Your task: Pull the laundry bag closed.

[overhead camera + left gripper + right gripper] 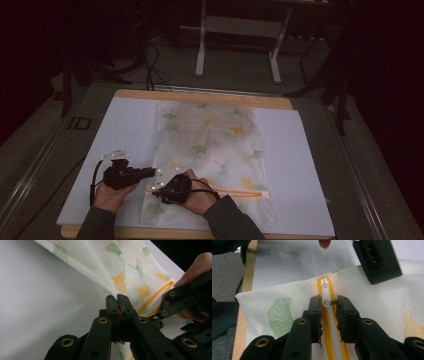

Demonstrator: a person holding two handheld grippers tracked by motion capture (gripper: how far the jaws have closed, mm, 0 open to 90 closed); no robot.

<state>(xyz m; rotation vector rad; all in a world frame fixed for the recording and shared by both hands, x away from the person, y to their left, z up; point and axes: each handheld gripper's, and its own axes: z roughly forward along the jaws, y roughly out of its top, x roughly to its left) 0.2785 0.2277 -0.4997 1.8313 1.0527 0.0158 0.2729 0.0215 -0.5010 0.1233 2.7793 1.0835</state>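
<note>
A white mesh bag [210, 135] printed with green and yellow ginkgo leaves lies flat on a white sheet [300, 165]. An orange zipper [235, 192] runs across its near end. My left gripper [117, 298] is shut on the bag's fabric [100, 270] at the zipper's left end and lifts it into a taut peak. My right gripper [328, 303] stands open, pointing along the zipper tape [327, 332], with the white zipper pull [325, 293] between its jaws and not pinched. In the high view the left gripper [150, 172] and the right gripper [156, 189] meet at the bag's near left corner.
The white sheet covers a wooden board [200, 95] on a grey table. A white metal frame [237, 30] and cables stand on the dark floor beyond. The left gripper's black jaw [377, 260] hangs close above the zipper in the right gripper view.
</note>
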